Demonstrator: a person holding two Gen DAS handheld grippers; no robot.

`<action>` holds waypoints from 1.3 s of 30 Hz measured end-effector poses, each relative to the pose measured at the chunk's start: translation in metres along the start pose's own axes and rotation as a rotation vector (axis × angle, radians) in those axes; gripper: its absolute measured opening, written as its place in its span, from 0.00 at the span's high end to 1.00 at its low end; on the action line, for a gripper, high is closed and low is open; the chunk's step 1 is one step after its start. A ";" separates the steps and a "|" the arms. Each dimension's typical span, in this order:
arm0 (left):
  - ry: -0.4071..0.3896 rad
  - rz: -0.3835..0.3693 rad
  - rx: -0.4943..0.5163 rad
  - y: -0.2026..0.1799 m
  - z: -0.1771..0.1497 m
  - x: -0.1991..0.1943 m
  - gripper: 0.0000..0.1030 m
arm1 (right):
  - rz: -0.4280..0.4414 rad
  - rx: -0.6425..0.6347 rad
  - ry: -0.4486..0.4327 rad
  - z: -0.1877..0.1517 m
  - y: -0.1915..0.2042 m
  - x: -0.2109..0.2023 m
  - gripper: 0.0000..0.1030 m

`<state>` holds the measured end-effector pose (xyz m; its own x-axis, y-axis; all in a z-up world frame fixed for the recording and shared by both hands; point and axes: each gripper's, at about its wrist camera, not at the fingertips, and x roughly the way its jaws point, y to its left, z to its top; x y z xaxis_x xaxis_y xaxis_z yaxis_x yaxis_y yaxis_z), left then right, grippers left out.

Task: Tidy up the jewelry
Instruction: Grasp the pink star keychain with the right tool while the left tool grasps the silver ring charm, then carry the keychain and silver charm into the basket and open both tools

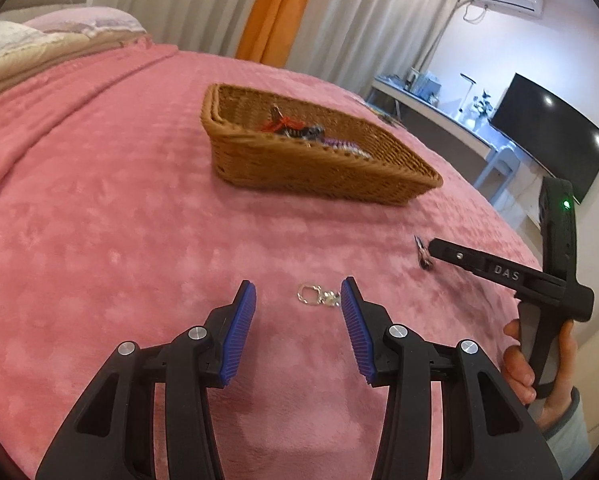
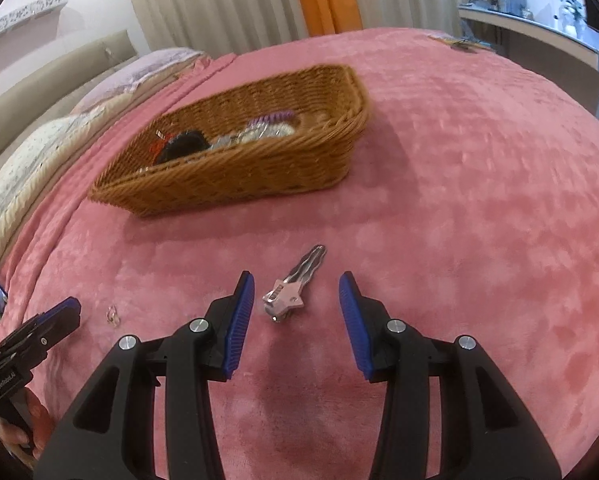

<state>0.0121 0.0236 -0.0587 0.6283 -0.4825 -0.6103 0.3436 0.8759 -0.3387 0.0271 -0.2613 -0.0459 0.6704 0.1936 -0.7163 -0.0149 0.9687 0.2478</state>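
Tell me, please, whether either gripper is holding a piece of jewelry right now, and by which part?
Nothing is held. The left gripper is open around the silver clasp, and the right gripper is open around the star hair clip, both on the blanket.

White raised letters "DAS" are showing on the arm of the right gripper (image 1: 429,250). Small white lettering, apparently "GenRobot.AI", is running along the left gripper (image 2: 65,312) body, partly blurred.

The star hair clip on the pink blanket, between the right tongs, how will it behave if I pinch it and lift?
The hair clip looks like thin rigid metal, so probably stiff and light. It lies flat on the plush blanket, so it may sink rather than slide. Its smooth finish could slip between the open right tongs.
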 end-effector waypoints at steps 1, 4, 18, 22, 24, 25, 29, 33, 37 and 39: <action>0.026 -0.019 0.001 0.000 -0.001 0.004 0.58 | -0.009 -0.014 0.008 0.000 0.003 0.002 0.60; 0.080 -0.027 0.020 -0.003 -0.003 0.012 0.58 | -0.035 -0.058 0.045 0.000 0.013 0.012 0.60; 0.137 0.073 0.141 -0.031 0.000 0.025 0.57 | -0.120 -0.118 0.047 -0.002 0.027 0.014 0.80; 0.171 0.130 0.213 -0.046 0.004 0.038 0.55 | -0.114 -0.128 0.052 -0.004 0.029 0.012 0.80; 0.174 0.138 0.226 -0.048 0.005 0.041 0.55 | -0.109 -0.128 0.051 -0.003 0.028 0.012 0.80; 0.173 0.139 0.222 -0.047 0.005 0.042 0.55 | -0.108 -0.127 0.052 -0.004 0.029 0.011 0.80; 0.151 0.136 0.188 -0.038 0.007 0.040 0.71 | -0.101 -0.147 0.050 -0.005 0.031 0.010 0.80; 0.138 0.121 0.154 -0.033 0.006 0.038 0.75 | -0.118 -0.192 0.038 -0.008 0.040 0.008 0.80; 0.123 0.149 0.184 -0.040 0.003 0.037 0.75 | -0.121 -0.208 0.022 -0.009 0.044 0.006 0.80; 0.114 0.156 0.193 -0.041 0.001 0.035 0.75 | -0.117 -0.206 0.015 -0.009 0.043 0.004 0.80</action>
<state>0.0212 -0.0295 -0.0655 0.6052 -0.3292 -0.7248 0.3823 0.9188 -0.0981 0.0226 -0.2170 -0.0445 0.6655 0.0791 -0.7422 -0.0902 0.9956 0.0252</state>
